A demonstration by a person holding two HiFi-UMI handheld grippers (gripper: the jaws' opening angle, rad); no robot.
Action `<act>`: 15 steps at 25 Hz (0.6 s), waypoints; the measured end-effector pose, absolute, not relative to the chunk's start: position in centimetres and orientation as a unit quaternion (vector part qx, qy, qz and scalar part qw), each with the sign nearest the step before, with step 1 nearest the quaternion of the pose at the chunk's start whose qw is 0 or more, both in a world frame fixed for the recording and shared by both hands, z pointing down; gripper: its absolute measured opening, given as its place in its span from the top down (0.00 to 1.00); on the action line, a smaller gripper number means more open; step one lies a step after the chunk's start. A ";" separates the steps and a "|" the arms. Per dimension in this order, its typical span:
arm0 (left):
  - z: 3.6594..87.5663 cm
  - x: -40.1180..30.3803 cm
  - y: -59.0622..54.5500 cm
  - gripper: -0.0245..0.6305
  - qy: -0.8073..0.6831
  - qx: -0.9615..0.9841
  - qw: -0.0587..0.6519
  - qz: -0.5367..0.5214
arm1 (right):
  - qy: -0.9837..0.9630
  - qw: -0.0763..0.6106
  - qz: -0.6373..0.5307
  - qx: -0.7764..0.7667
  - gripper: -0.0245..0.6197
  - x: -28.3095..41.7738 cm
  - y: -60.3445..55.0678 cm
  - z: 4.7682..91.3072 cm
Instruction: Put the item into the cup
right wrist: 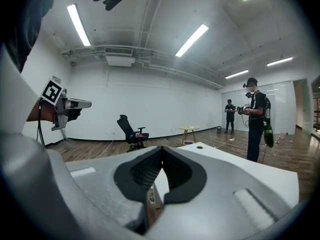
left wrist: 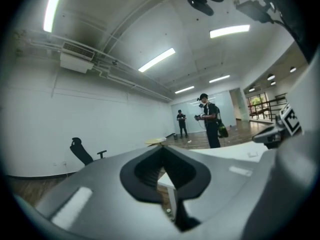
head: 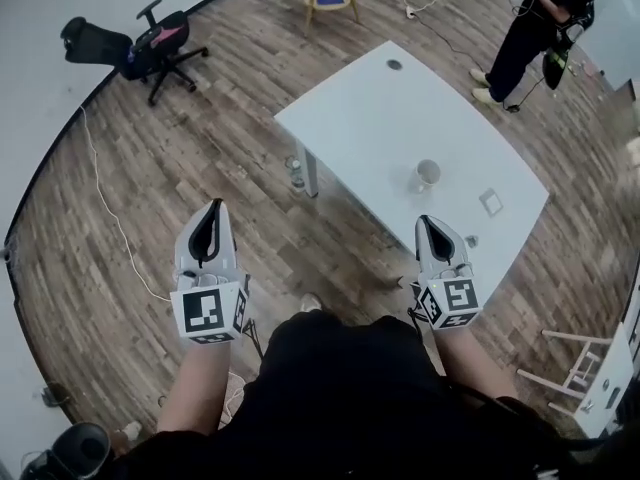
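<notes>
White table (head: 380, 118) ahead of both grippers. Left gripper (head: 213, 208) over floor, jaws pressed together, nothing between. Right gripper (head: 425, 222) at table's near edge, jaws likewise together, empty. Cup (head: 427, 174) upright on table, just beyond right jaws. Small square item (head: 490, 201) on table beside cup, clear of both jaws.

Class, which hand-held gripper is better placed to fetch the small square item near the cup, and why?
Probably right. The right hand-held gripper reaches over the table's near edge, close to the square item and cup; the left hand-held gripper hangs over floor.
</notes>
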State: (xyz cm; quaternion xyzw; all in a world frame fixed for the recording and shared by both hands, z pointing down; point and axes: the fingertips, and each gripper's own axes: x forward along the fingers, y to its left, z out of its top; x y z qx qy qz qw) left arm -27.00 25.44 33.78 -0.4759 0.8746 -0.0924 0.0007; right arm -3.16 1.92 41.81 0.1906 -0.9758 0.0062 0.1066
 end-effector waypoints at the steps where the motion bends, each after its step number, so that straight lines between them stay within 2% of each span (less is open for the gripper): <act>1: 33.9 -27.6 24.9 0.95 0.869 -0.486 -0.001 -0.092 | -0.973 0.106 0.007 0.203 0.96 -3.2 2.0 41.7; 8: 35.0 -30.0 20.3 0.95 0.827 -0.557 -0.008 -0.076 | -0.953 0.114 0.000 0.280 0.96 -1.2 2.8 40.5; 15: 35.6 -28.0 14.7 0.95 0.781 -0.622 -0.004 -0.064 | -0.920 0.125 0.006 0.373 0.96 4.4 1.9 40.8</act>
